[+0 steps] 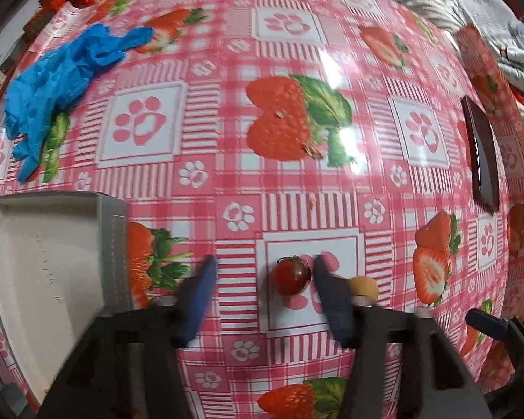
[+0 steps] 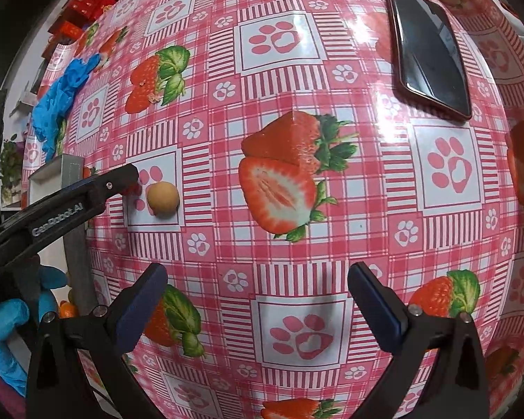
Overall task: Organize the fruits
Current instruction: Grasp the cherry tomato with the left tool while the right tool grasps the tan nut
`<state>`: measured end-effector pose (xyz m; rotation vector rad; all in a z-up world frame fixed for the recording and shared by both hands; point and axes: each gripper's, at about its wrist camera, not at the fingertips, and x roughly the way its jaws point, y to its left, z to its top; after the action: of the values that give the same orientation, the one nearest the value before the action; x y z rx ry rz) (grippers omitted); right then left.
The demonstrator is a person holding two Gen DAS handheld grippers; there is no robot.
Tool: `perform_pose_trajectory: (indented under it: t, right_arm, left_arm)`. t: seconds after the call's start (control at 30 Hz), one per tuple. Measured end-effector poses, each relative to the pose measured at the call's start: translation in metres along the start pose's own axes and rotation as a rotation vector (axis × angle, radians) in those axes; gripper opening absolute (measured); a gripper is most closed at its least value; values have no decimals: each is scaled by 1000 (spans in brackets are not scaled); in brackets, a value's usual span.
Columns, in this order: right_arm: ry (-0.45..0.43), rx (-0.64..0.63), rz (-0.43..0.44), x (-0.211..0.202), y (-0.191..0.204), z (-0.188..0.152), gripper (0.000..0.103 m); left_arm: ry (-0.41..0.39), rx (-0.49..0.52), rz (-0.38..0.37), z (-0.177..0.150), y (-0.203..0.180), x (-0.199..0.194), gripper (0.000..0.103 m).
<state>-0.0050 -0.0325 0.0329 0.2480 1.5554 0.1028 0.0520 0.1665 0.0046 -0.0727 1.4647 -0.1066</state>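
Below, our left gripper (image 1: 263, 269) stands open around a small, soft, roll-prone cherry tomato (image 1: 292, 276), its three-o'clock finger (image 1: 326, 279) alongside; we judge its round middle grips best.

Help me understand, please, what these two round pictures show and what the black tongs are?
No robot here: a person holds a hand-held gripper in each hand, each carrying a wide-angle camera. The left hand-held gripper stands open over a small red fruit, which lies against one finger, not squeezed. A tan fruit lies beside it. The right hand-held gripper is open and empty. On the strawberry tablecloth also lie a phone, blue gloves and a white box.
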Motion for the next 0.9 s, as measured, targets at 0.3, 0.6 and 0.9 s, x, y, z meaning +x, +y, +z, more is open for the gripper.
perform_pose_trajectory:
  t: [0.3,0.6,0.9]
  right_arm:
    - [-2,-7,0,3,5,4,103]
    - [1,-52,-3,17,33,17,103]
    - [-16,-177,-60,42,83,38,86]
  left_arm:
    - [30,-6,-30,-15,-6,0,22]
    - [65,3,-24,-84,3,-7,22]
    - [83,-36,-43,-139,14,-13,22]
